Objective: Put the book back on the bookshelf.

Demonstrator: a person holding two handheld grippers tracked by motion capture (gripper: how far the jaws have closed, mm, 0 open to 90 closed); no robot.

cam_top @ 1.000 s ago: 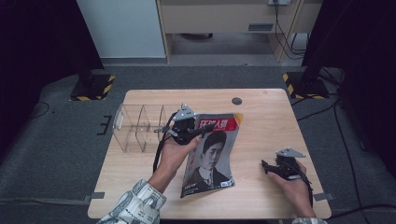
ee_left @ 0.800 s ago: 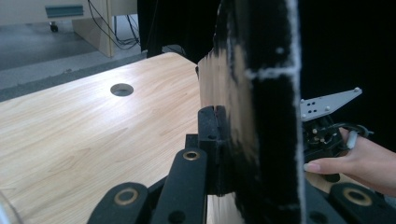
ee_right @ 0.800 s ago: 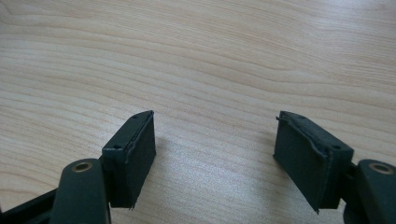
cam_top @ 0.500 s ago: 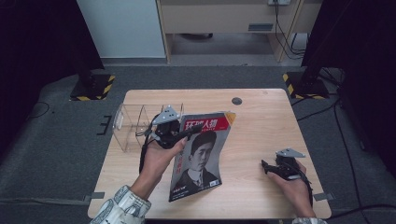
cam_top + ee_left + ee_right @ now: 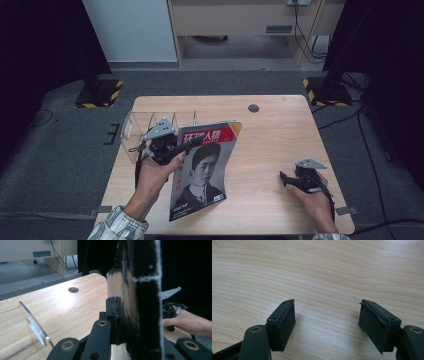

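While the left gripper (image 5: 186, 146) pinches the magazine (image 5: 202, 170) by its left edge near the top, the cover hangs tilted above the table (image 5: 280, 125), just beside the clear acrylic rack (image 5: 131, 131). Best to stand the magazine upright and line its lower edge over one slot before lowering; the right gripper (image 5: 286, 178) rests spread and empty on the wood, well apart

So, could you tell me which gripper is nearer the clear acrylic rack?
Left. The left gripper, clamping the magazine, is beside the rack; the right gripper rests across the table.
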